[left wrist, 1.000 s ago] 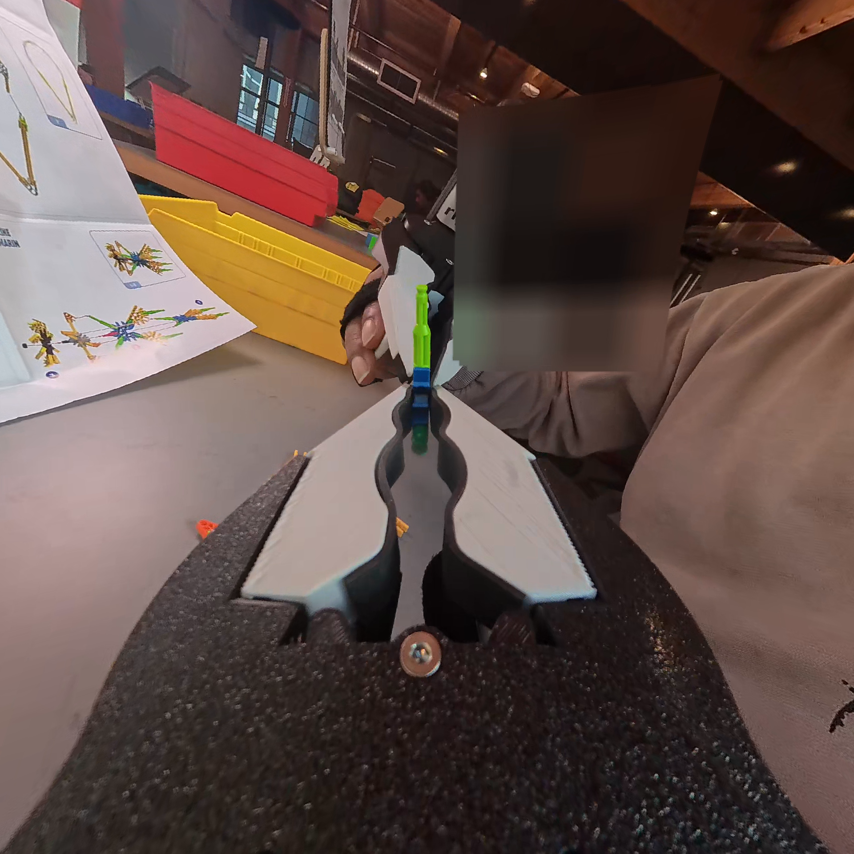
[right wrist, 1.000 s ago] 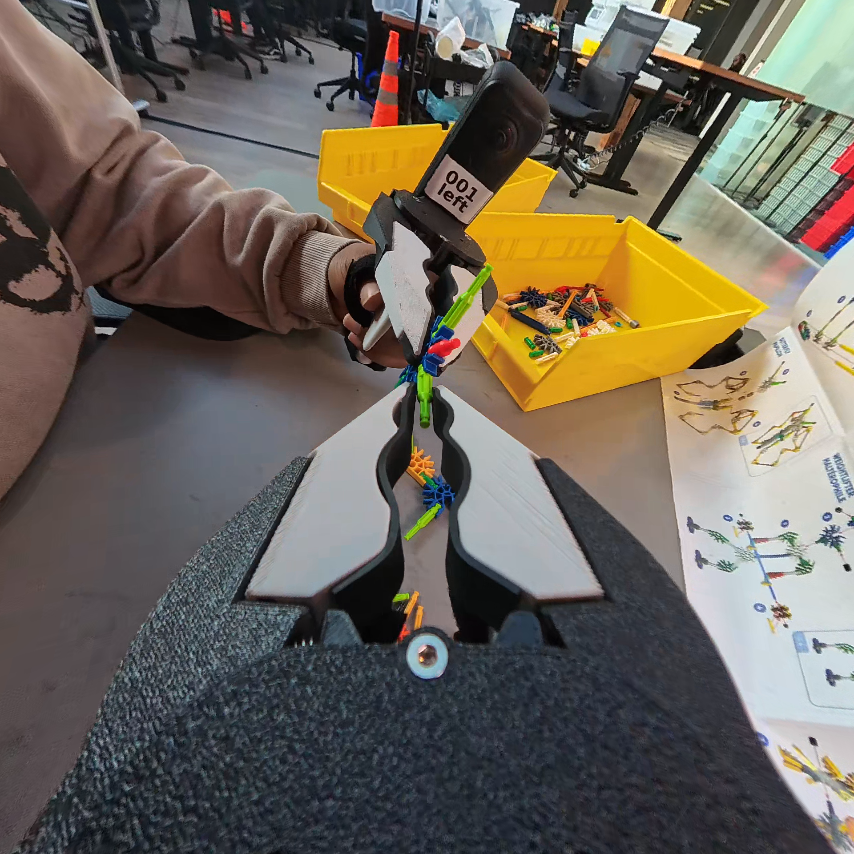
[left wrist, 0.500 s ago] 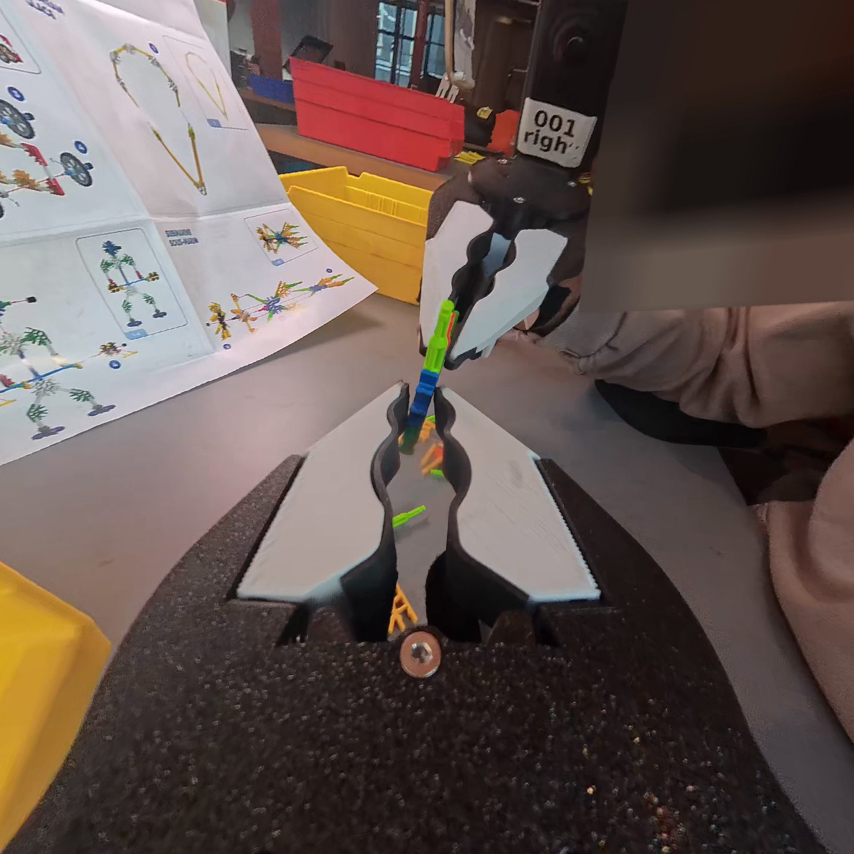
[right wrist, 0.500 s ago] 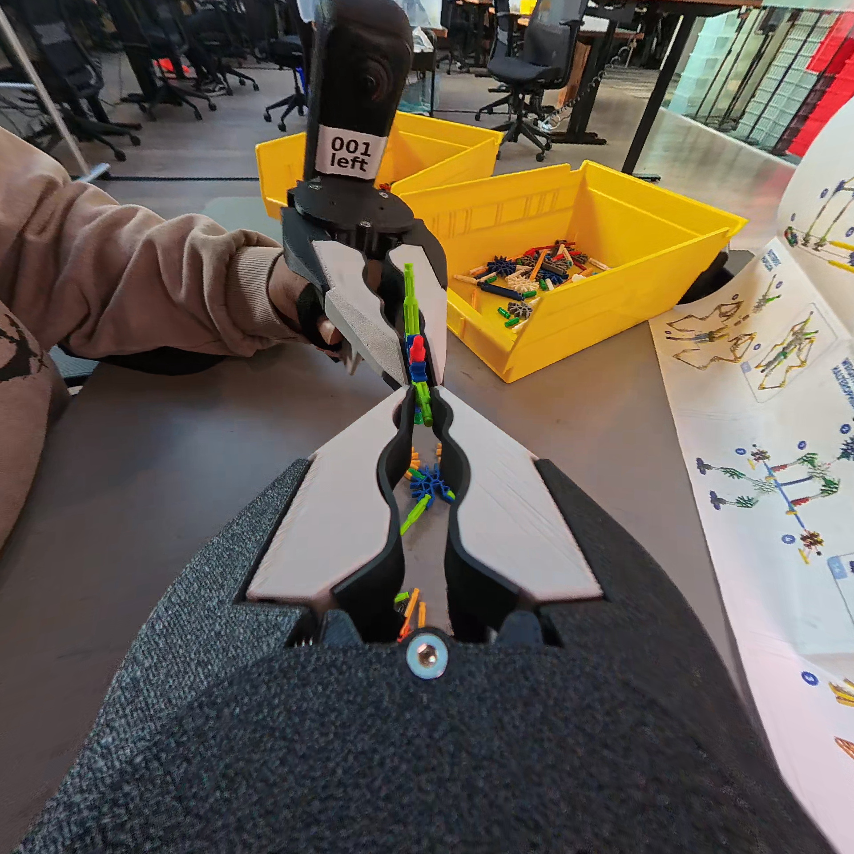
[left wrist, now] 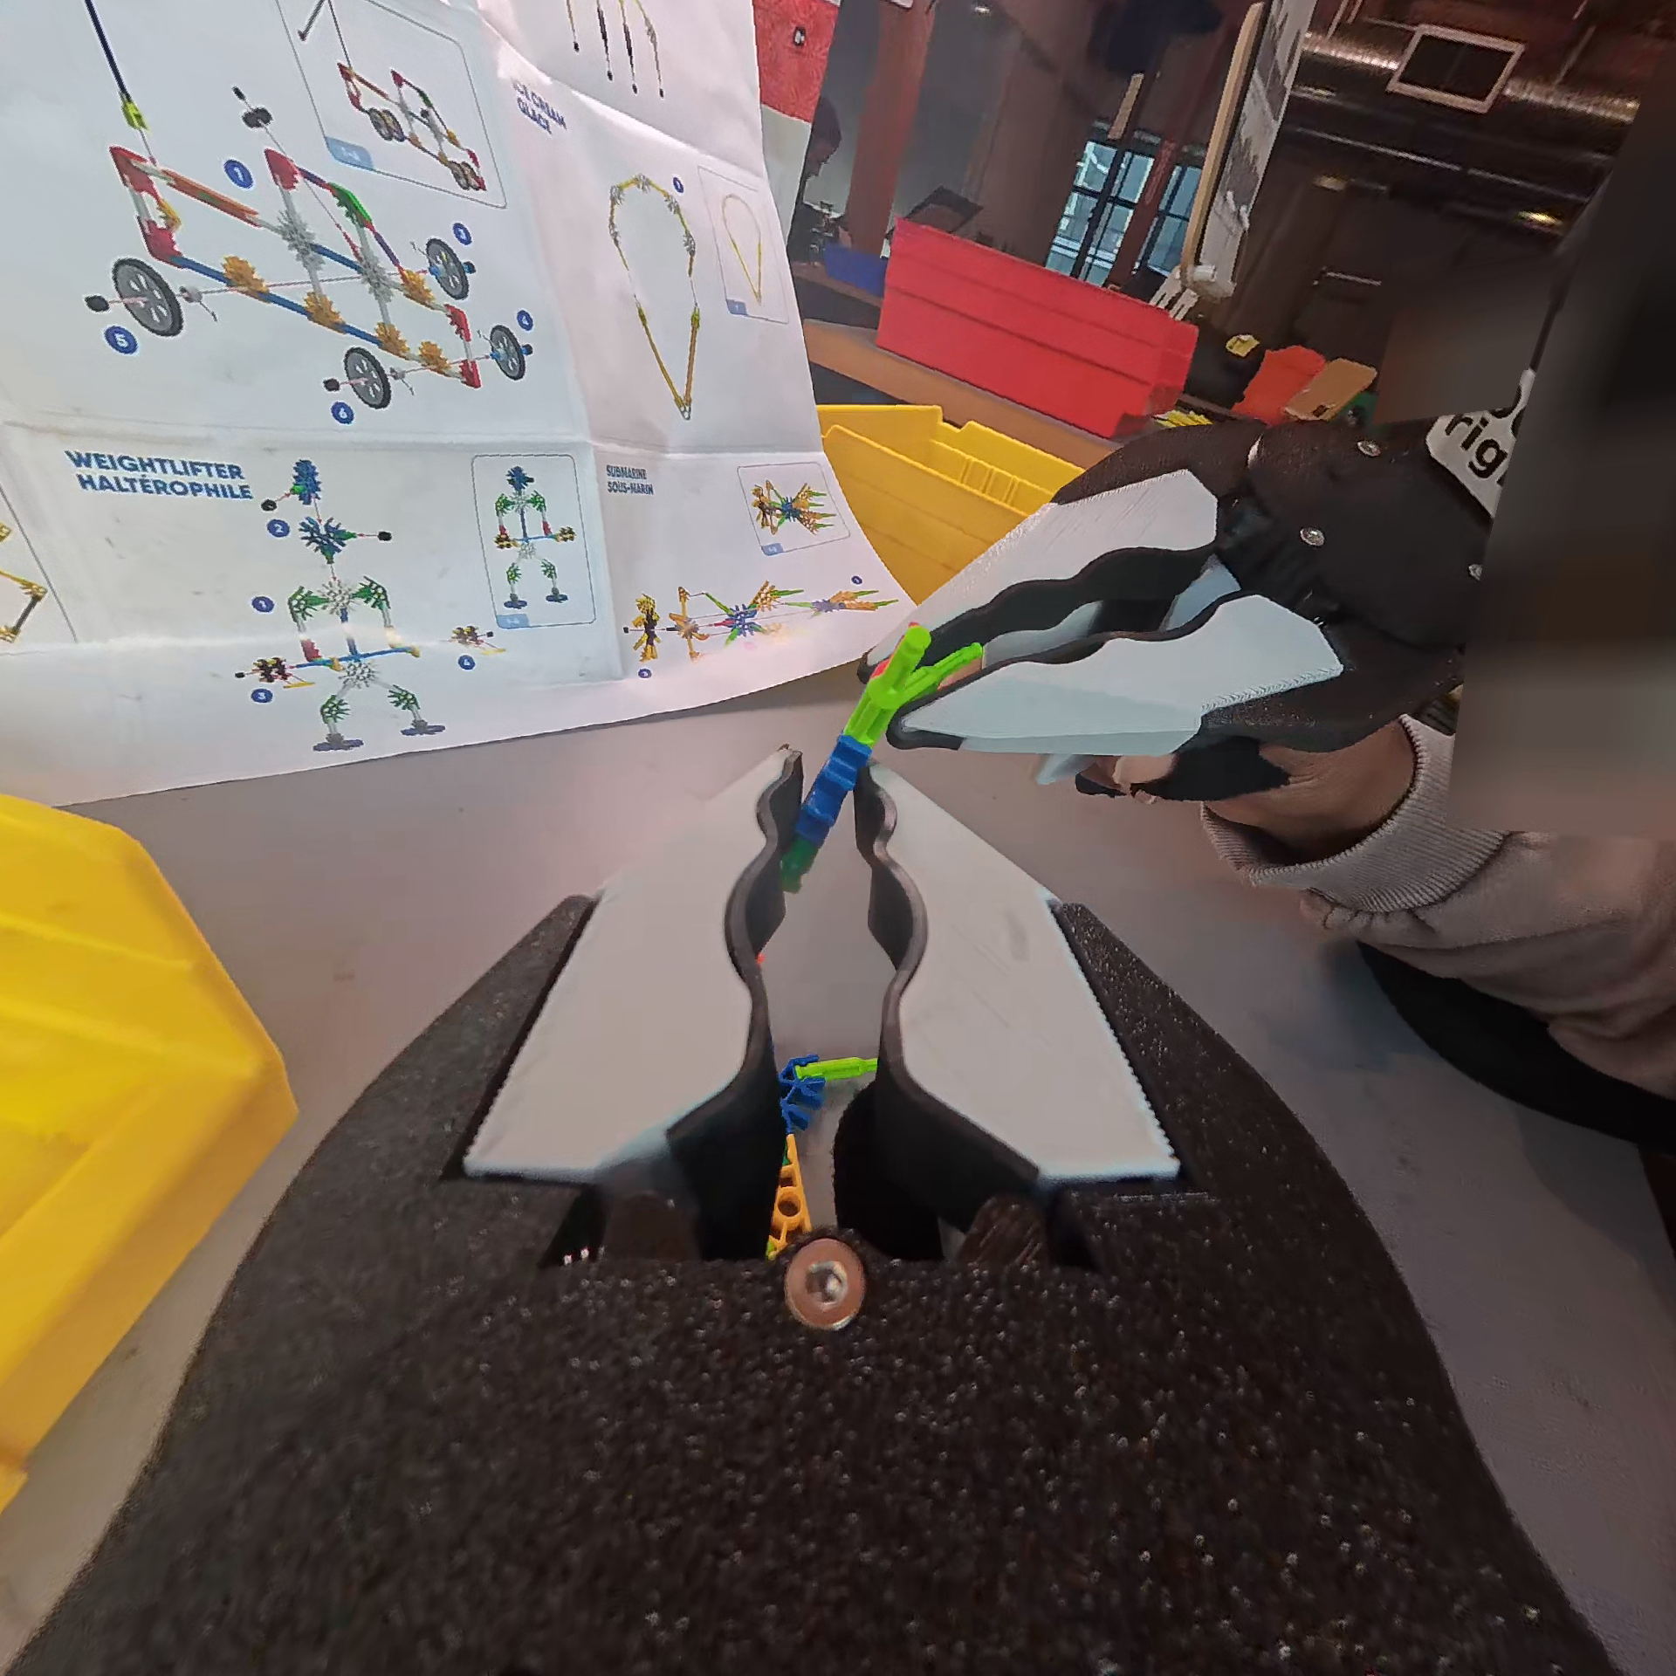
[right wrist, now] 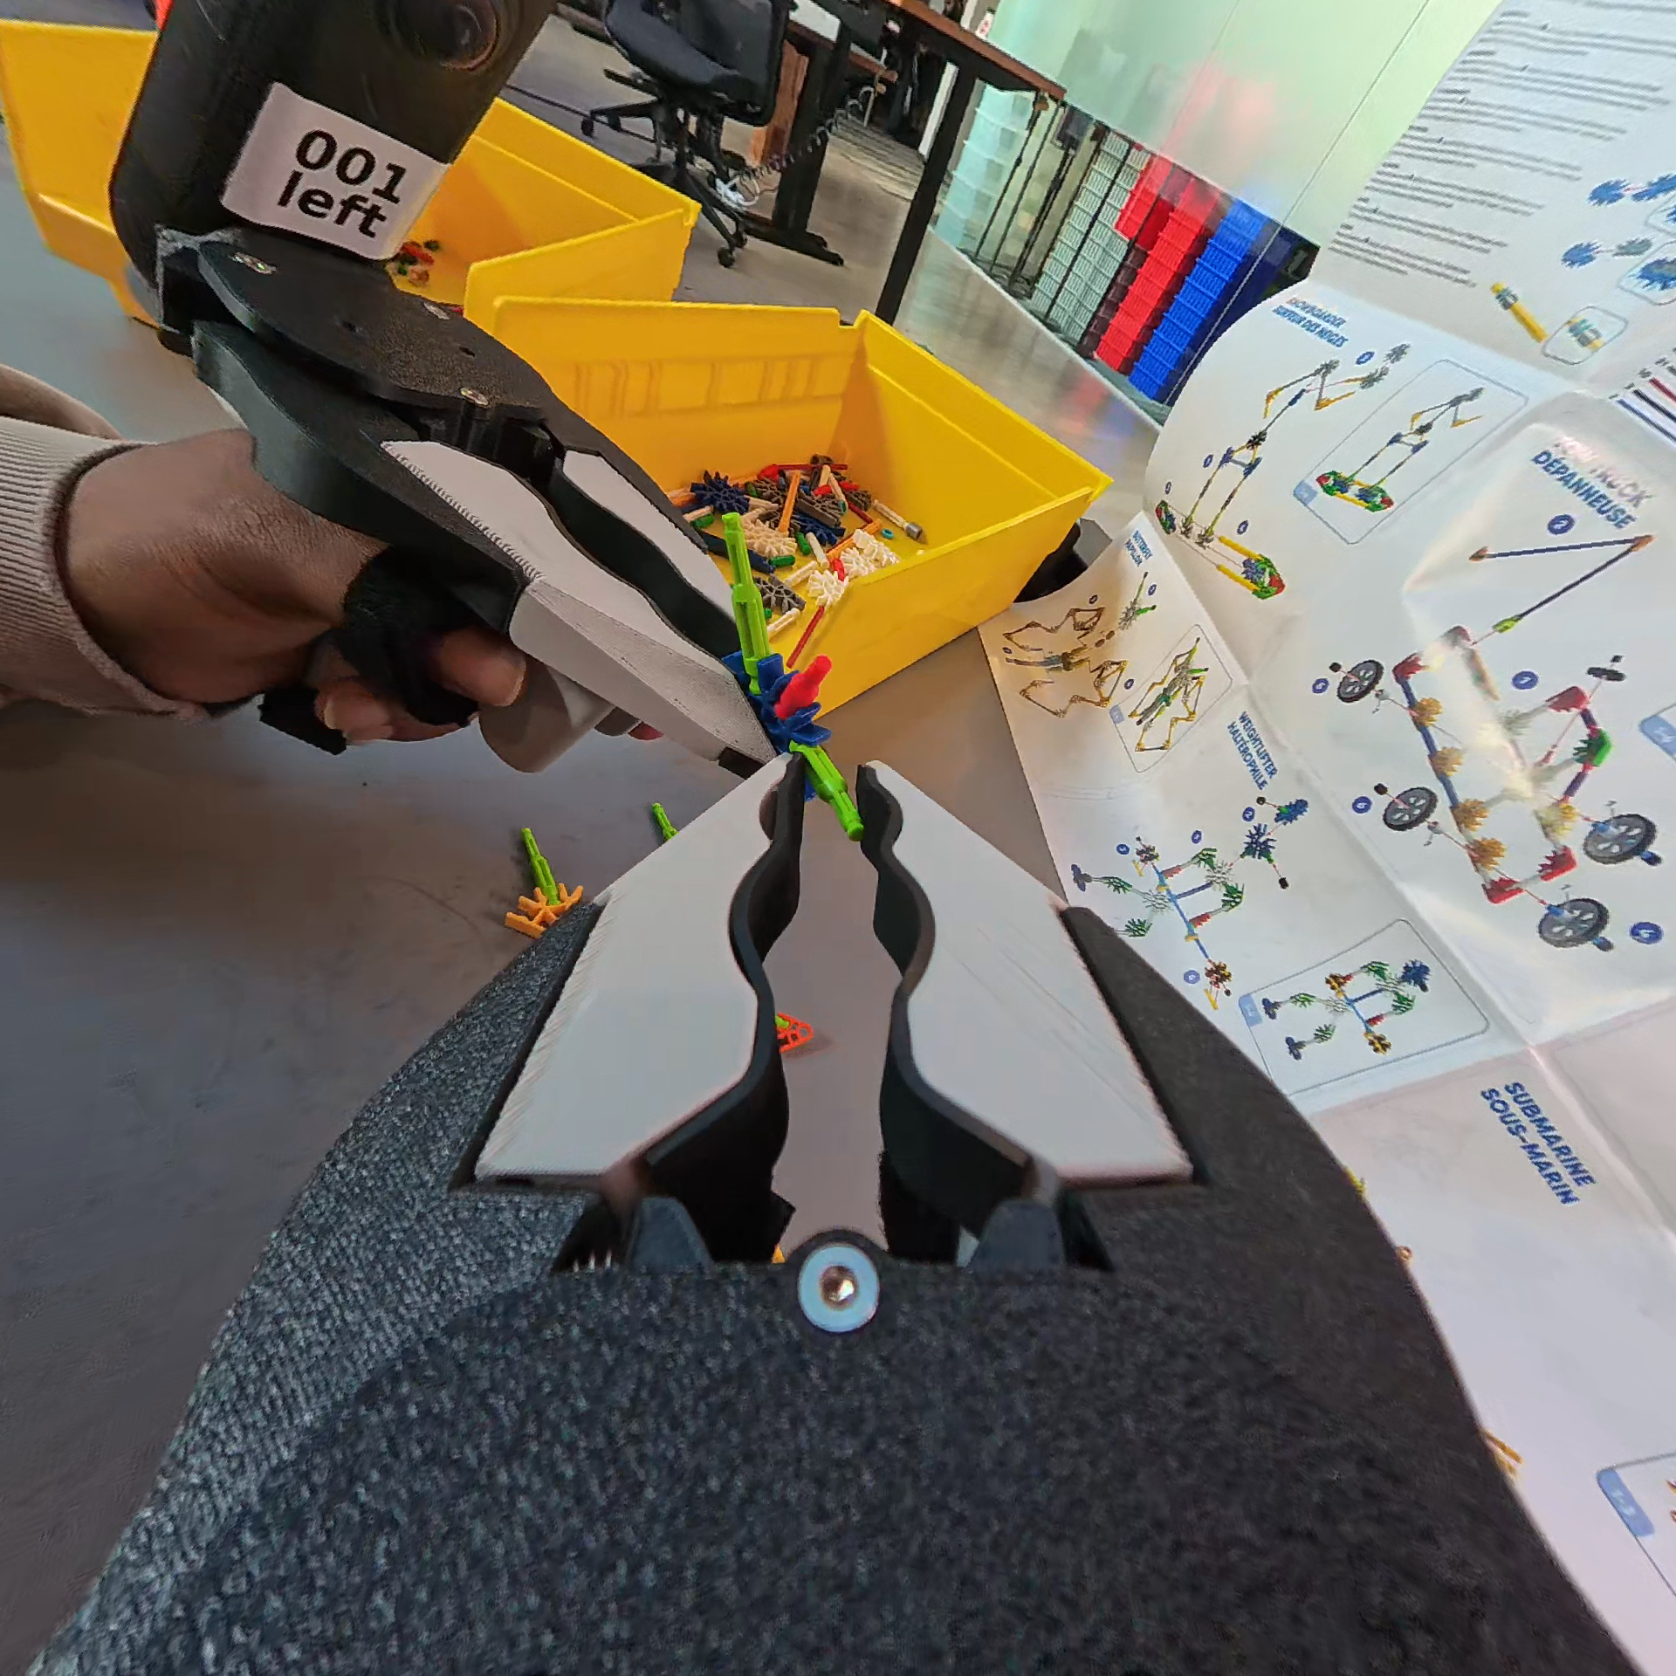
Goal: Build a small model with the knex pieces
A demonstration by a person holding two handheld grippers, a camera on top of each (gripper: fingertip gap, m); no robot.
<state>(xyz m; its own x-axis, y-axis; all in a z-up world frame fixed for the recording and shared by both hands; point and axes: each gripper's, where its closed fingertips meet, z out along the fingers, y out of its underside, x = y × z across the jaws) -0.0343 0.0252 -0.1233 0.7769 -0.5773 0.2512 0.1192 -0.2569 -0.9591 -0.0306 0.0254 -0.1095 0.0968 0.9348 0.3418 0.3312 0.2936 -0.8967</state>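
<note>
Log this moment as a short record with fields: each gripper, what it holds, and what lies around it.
left gripper: shut on blue connector
right gripper: shut on green rod
assembly: rods plugged into blue connector, spanning both grippers
yellow bin: holds loose toy pieces, behind the grippers
instruction sheet: spread on the table's right side
table: stray small pieces lie loose

My left gripper (left wrist: 827, 782) was pinched nearly closed. My right gripper (right wrist: 823, 778) sat tip to tip with it, jaws narrowly parted.

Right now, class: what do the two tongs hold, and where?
One toy piece: left tongs pinch its blue connector; right tongs pinch its green rod end.
</note>
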